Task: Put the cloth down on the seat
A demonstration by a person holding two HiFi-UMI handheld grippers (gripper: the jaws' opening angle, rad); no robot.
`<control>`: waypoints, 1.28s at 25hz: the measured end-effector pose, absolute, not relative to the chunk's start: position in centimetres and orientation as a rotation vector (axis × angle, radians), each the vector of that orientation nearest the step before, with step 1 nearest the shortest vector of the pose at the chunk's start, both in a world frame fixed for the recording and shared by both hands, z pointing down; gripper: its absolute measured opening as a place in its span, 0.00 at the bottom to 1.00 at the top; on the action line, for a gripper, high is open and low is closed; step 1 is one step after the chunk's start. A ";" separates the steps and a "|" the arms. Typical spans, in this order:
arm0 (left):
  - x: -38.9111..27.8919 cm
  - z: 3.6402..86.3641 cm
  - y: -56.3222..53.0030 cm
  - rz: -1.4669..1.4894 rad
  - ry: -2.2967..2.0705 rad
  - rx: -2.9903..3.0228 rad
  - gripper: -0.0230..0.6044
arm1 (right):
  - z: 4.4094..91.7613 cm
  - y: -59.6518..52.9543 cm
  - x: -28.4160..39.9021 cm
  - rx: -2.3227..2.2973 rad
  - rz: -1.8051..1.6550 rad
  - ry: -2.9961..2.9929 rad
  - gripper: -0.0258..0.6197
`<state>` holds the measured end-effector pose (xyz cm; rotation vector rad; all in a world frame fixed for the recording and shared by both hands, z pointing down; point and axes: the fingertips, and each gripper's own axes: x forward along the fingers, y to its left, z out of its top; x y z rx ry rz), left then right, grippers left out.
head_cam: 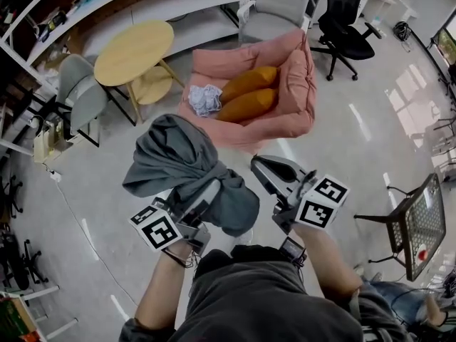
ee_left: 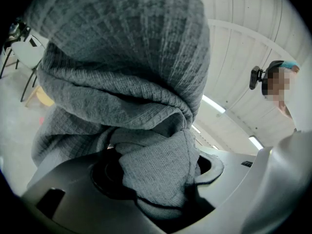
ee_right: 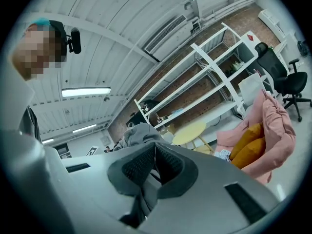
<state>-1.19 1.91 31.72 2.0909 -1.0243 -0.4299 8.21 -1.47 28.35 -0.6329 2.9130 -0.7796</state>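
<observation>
A bulky grey cloth hangs bunched from my left gripper, which is shut on a fold of it, held up over the floor. In the left gripper view the cloth fills most of the frame, with a wad pinched between the jaws of the left gripper. My right gripper is beside it on the right, shut and holding nothing; its pads meet in the right gripper view. The pink seat stands ahead with two orange cushions and a crumpled white cloth on it.
A round wooden table and a grey chair stand left of the seat. Behind it are a grey armchair and a black office chair. A black mesh chair is at the right. White shelving lines the back wall.
</observation>
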 end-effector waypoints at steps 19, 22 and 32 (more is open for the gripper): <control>-6.8 34.4 -17.3 -0.386 -0.958 2.073 0.52 | 30.9 -19.3 2.2 -0.709 -0.843 2.927 0.06; -7.1 35.0 -18.6 -0.353 -0.936 2.087 0.52 | 31.6 -20.6 1.9 -0.739 -0.848 2.912 0.06; -11.5 38.0 -30.1 -0.264 -0.877 2.095 0.52 | 34.9 -30.4 -2.5 -0.837 -0.949 2.887 0.06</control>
